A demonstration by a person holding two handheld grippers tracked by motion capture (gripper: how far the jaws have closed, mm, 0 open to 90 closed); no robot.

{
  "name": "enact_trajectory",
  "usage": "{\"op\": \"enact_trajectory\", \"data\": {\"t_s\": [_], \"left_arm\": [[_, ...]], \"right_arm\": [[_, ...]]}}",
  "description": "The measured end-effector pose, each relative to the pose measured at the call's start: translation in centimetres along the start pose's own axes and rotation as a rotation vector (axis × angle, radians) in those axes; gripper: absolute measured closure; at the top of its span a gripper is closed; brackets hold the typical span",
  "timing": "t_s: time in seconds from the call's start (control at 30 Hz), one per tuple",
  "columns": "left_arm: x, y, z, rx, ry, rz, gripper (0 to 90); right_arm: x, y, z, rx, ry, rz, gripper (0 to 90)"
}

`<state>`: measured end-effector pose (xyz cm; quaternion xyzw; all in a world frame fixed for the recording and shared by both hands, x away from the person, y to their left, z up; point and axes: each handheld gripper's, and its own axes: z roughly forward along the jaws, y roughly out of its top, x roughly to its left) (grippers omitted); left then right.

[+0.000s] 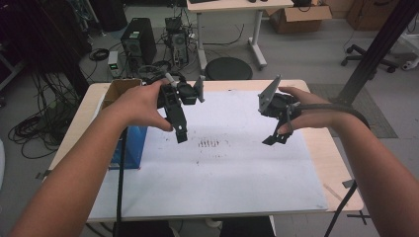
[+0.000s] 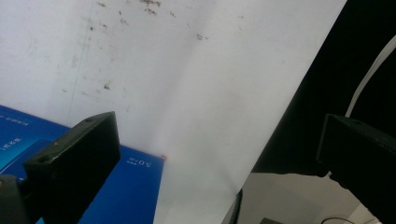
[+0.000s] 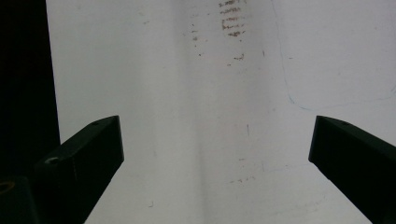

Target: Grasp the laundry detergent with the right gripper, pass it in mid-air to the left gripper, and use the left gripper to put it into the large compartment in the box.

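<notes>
Between the left gripper's [image 1: 181,134] fingers [image 2: 74,158] was nothing; they stood wide apart, released, held above the white sheet [image 1: 222,163] near its left side. Right gripper [image 1: 275,139]: fingers [image 3: 84,158] likewise spread and empty, hovering over the sheet's right half. A patch of dark smudges [image 1: 209,143] lay on the sheet between the two grippers. Blue box [image 1: 132,143] sat at the sheet's left edge, just beside the left gripper. Sheet covered most of the table [image 1: 336,148].
</notes>
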<state>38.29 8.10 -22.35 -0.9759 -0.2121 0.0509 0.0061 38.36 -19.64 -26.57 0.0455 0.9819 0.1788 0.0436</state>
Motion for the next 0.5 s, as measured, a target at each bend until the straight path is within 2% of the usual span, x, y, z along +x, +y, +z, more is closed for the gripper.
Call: {"op": "enact_trajectory", "data": {"t_s": [0.13,0.5], "left_arm": [[0.37,-0.12,0.08,-0.002,0.0,-0.011,0.2],[0.34,-0.27,-0.03,-0.004,-0.005,-0.006,0.2]], "right_arm": [[-0.13,-0.12,0.2,-0.003,0.004,0.005,3.2],[-0.02,0.32,-0.13,-0.013,-0.002,-0.002,3.3]]}}
